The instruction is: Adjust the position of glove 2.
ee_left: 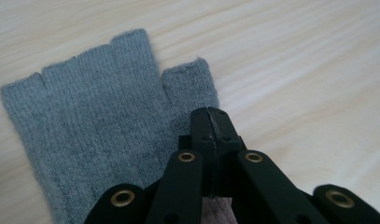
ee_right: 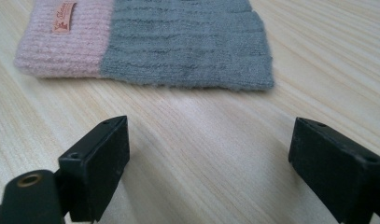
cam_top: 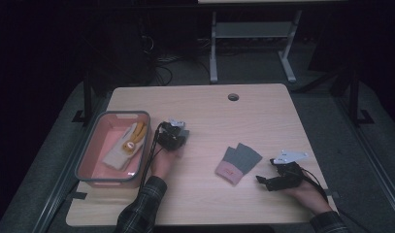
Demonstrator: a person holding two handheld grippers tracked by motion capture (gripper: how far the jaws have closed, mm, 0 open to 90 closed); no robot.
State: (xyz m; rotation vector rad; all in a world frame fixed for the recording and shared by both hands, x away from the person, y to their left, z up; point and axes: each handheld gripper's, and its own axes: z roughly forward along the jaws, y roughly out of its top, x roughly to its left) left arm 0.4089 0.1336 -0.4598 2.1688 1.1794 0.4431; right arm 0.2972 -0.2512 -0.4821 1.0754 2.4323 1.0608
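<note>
A pink bin [cam_top: 88, 150] sits on the worktop [cam_top: 243, 111], and a white and yellow glove [cam_top: 124, 148] lies inside it. In the high view, the left tongs [cam_top: 173, 138] are just beside the bin, on the side nearer the middle of the worktop. The person's left hand [cam_top: 162, 162] holds them from below.

In the left gripper view, the left tongs [ee_left: 211, 121] are shut tight, with the two black jaws pressed together. Under them is a grey glove with short fingers [ee_left: 94, 121]. A bit of pink cloth shows between the jaws low down, so the tongs seem to pinch this glove by its pink end. The rest of the glove spreads flat on the wood, with its finger ends pointing away from the tongs.

A second glove [cam_top: 238, 164] lies flat on the worktop, well apart from the bin, past the left tongs. It is grey with a pink cuff. In the right gripper view, this second glove [ee_right: 178, 42] has a small label [ee_right: 64, 17] on the pink part.

The right tongs [cam_top: 260, 180] are the farthest thing from the bin, just past the second glove. In the right gripper view, the right tongs [ee_right: 208, 154] are wide open with bare wood between the jaws. They hold nothing. The second glove lies near, in front of them, and does not touch them.
</note>
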